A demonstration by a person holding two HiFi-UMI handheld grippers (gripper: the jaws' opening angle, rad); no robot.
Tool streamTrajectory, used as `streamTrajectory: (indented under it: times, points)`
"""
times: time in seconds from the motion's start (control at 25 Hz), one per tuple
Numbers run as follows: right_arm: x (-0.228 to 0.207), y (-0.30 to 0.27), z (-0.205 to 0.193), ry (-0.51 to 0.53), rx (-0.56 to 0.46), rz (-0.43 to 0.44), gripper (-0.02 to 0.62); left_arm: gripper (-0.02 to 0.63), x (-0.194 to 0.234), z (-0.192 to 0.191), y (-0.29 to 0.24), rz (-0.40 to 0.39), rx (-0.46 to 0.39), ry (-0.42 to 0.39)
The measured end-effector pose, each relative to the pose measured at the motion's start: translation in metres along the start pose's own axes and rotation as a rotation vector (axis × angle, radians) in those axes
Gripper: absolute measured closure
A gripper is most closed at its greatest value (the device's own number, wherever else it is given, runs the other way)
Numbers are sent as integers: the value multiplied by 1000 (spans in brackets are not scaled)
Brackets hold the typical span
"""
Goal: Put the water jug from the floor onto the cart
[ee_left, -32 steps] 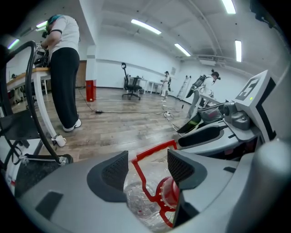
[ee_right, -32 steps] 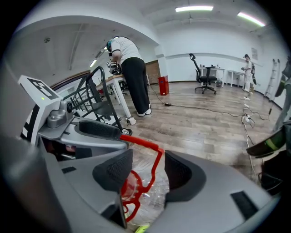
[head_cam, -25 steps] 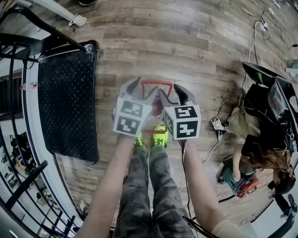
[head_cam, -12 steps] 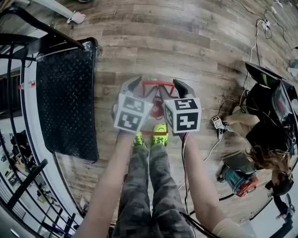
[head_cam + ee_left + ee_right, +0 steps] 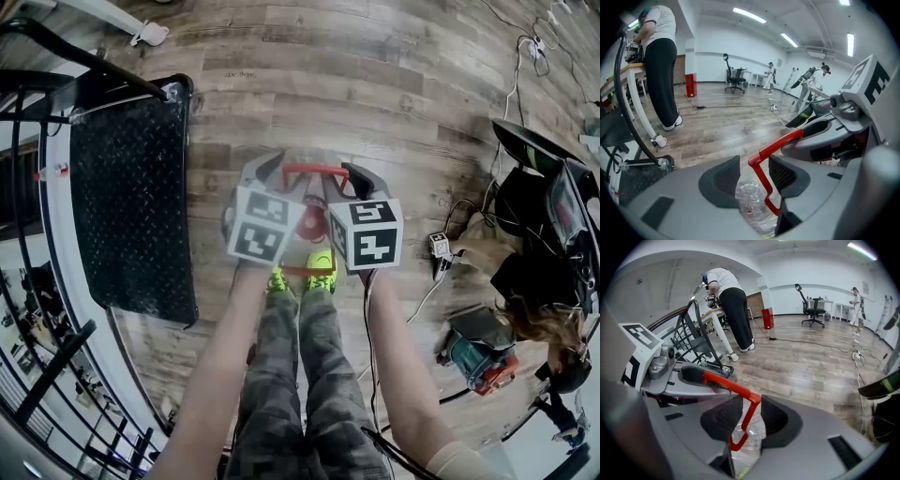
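Red-handled clear water jug (image 5: 750, 202) sits on floor (image 5: 375, 103).

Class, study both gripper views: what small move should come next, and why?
Probably finish closing both on the red handle. The left gripper and right gripper each straddle it, their jaws have just been closing but gaps show, and the water jug sits on the floor.

An open lab-like workspace: office chair (image 5: 813, 310), desk (image 5: 628, 71), floor cable (image 5: 811, 344), ceiling strip lights (image 5: 749, 15).

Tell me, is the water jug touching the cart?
Apart. The head view shows bare wood floor between the cart and the water jug.
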State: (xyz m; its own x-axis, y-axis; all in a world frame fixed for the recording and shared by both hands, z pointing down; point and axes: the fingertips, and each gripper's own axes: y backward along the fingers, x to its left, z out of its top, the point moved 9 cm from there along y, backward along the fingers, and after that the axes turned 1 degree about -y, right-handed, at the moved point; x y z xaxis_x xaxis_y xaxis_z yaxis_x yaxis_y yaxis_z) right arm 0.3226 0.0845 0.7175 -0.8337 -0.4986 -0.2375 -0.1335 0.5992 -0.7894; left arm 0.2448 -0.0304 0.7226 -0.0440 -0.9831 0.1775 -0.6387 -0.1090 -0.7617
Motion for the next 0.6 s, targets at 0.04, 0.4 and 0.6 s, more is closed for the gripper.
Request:
streamTrajectory:
  times: [0.04, 0.4, 0.6]
  points:
    - [0, 0, 1, 4, -3, -2, 482, 433, -1, 1, 0, 1, -5, -13]
    - [5, 10, 3, -7, -89, 41, 523, 528, -6, 6, 11, 28, -78, -63]
    - [12, 19, -2, -5, -159, 51, 529, 532, -12, 3, 22, 61, -127, -102]
